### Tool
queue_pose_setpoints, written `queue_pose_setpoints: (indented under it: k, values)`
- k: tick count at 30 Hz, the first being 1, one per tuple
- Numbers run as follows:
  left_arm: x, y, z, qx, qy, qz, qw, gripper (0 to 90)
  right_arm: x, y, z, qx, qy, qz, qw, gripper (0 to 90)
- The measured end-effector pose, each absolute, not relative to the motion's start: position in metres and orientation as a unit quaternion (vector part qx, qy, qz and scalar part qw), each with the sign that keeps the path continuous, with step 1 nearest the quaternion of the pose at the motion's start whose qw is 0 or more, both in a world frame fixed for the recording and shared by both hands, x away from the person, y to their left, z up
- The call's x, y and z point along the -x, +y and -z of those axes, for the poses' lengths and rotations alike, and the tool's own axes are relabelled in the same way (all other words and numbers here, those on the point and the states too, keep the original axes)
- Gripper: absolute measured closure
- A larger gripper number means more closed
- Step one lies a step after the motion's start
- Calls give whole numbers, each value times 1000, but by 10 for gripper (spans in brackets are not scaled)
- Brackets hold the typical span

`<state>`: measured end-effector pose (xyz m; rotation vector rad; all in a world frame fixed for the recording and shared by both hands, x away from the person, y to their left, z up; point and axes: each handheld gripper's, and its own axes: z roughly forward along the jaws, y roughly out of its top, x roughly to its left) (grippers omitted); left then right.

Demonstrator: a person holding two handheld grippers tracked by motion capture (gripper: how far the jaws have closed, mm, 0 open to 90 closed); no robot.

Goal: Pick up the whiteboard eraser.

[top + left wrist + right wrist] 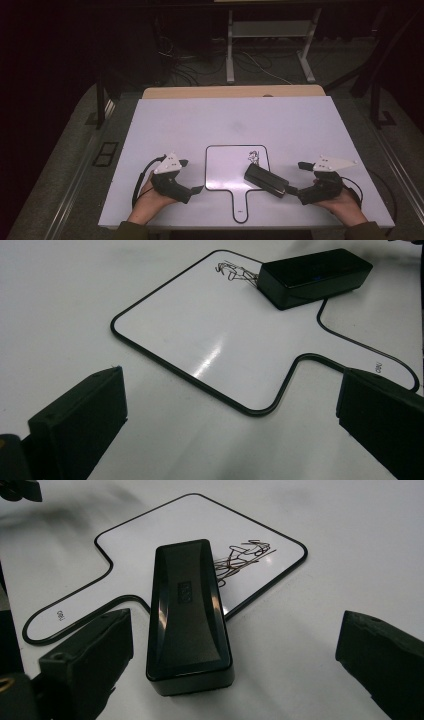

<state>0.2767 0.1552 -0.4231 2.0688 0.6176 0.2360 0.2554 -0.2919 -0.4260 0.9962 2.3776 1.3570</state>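
One small whiteboard (225, 167) with a black rim and a short handle, lying flat on the white table (200, 125) with the handle toward the person. One black eraser (266, 180), resting across the board's right edge, partly on the board and partly on the table, just beside a dark scribbled drawing (253, 157) in the board's far right corner. One drawing, a tangle of lines, not legible as words. Small print on the board's handle (376, 367), too small to make out; an embossed mark on top of the eraser (184, 591), also unreadable. Two hand-held grippers, one per hand. Left gripper (192, 190) low over the table, just left of the board, jaws spread wide with nothing between them, the board's near corner and handle ahead of them. Right gripper (294, 191) at the right of the board, jaws likewise parted, the near end of the eraser lying between them in the right gripper view, pads clear of its sides, nothing grasped.
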Motion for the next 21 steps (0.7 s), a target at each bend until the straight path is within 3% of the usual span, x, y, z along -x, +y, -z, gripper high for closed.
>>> queue_pose_setpoints:
  k: [21]
  values:
    - [-274,154,422,-842,243,-94,474,0,-253,-296,420,-336,807,-472,112,8]
